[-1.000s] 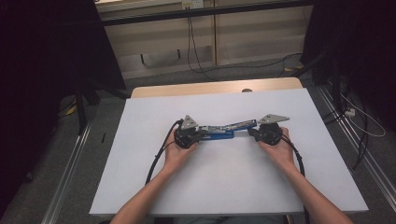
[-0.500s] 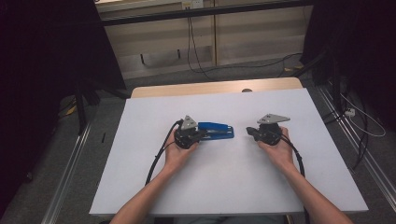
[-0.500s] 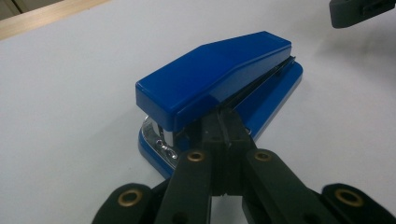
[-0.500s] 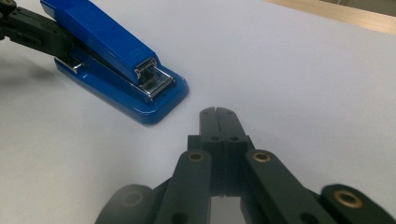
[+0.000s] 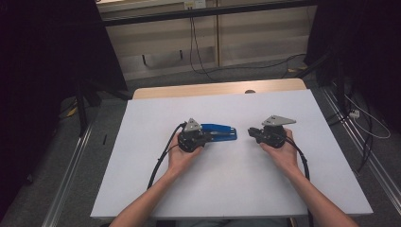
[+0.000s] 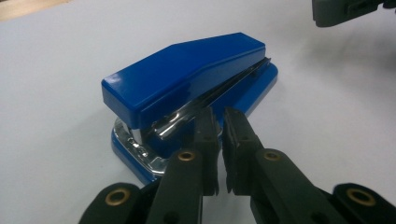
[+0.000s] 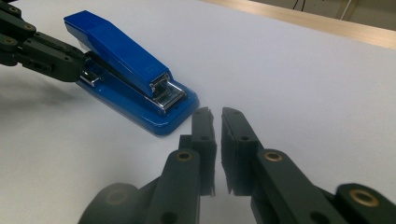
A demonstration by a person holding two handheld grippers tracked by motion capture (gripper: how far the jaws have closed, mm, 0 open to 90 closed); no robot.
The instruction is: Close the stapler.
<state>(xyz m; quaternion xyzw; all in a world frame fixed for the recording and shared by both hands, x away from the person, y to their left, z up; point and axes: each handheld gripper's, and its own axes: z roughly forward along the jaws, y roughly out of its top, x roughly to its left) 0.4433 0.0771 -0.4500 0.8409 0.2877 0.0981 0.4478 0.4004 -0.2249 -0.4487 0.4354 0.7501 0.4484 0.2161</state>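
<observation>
A blue stapler [image 5: 221, 131] lies flat on the white table top [image 5: 236, 189], its chrome mouth turned toward my right gripper [image 5: 250, 132]. My left gripper [image 5: 209, 137] points at the stapler's rear. In the left gripper view its jaws [image 6: 219, 113] stand a slit apart beside the stapler [image 6: 187, 88], touching it at most lightly, with nothing between them. In the right gripper view my right gripper [image 7: 215, 112] is also a slit apart and empty, a short way from the stapler's front [image 7: 126, 70]. Both pairs of jaws have just been opening.
A wooden strip [image 5: 213, 90] runs along the table's far edge. Cables [image 5: 198, 56] lie on the grey floor beyond. Metal rails [image 5: 71, 165] flank the table on both sides. A black cable [image 5: 158, 163] trails from each gripper toward the person.
A second ago a long grey shape bridged the two grippers over the stapler. Now the stapler lies alone by the left gripper, a gap apart from the right one. The hands have kept still.
</observation>
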